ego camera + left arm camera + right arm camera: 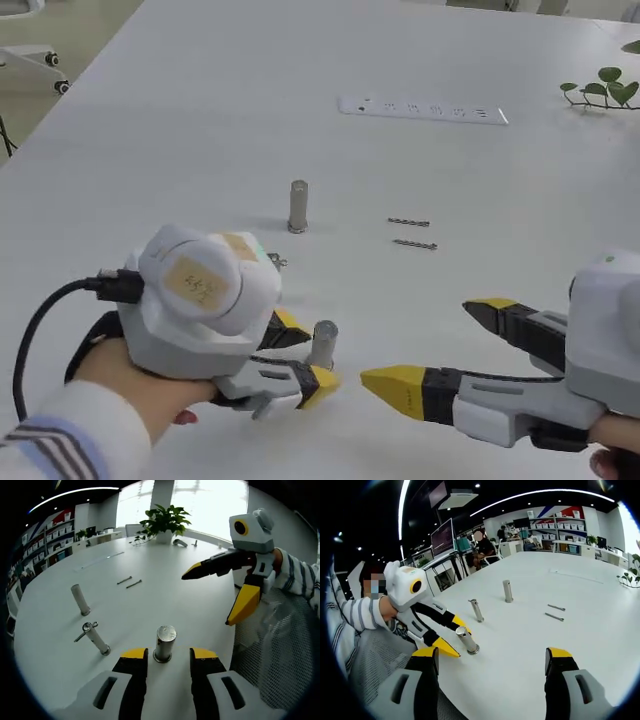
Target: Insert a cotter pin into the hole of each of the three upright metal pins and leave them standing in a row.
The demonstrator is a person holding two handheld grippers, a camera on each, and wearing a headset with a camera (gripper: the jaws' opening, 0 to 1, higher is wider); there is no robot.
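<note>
Power strip (422,110), leafy plant (165,519) on white table (180,130)

left gripper (307,352) jaws slightly apart; right gripper (418,342) spread wide.

We see a plain white counter (200,120). The short cylindrical metal pins (298,205) are silvery grey, and the two thin cotter pins (408,222) are dark grey. The left gripper (169,653) and right gripper (420,340) are white and grey, their fingers (440,385) black with yellow tips. A white sleeve (70,440) carries thin dark-blue stripes; the cable (70,290) is black.
</note>
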